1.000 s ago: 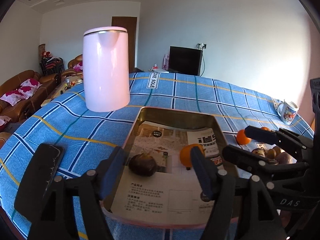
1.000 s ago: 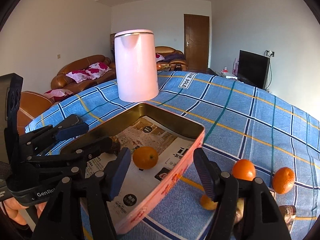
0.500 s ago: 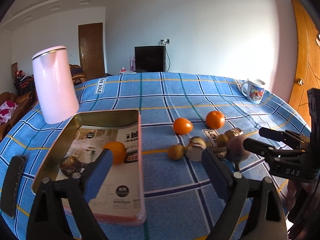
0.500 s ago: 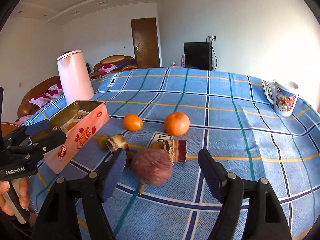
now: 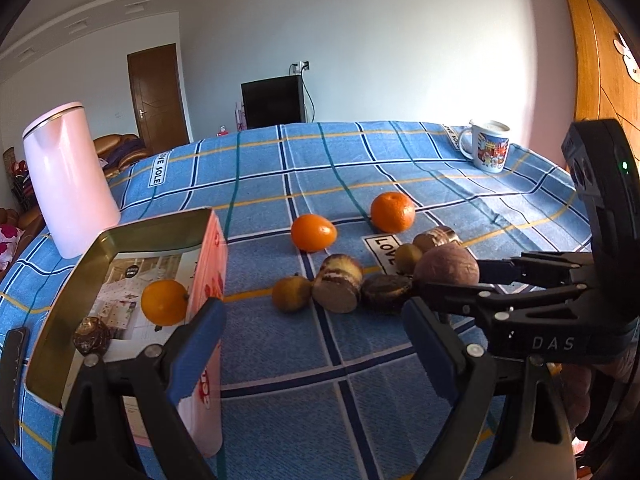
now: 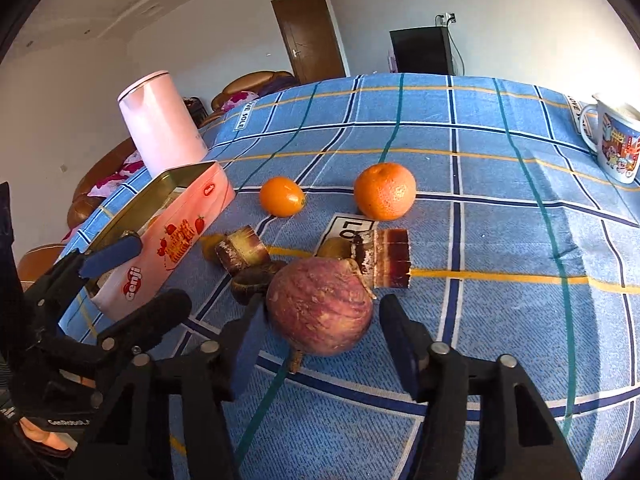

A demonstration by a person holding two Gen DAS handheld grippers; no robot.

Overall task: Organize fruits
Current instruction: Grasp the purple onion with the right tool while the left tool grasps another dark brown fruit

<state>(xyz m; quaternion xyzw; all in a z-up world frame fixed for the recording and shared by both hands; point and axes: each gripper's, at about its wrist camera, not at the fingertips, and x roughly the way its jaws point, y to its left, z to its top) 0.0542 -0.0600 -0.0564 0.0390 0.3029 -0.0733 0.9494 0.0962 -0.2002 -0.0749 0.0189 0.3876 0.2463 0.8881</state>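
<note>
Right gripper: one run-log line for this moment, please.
right gripper: closing around purple fruit, gap remains | left gripper: open, empty | tin: one orange

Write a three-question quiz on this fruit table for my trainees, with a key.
1. True or false: the tin holds an orange and a dark fruit.
2. How many oranges lie on the tablecloth outside the tin? A one, B two, C four.
3. What tall thing stands just behind the tin?
Key: 1 true; 2 B; 3 the pink kettle.
</note>
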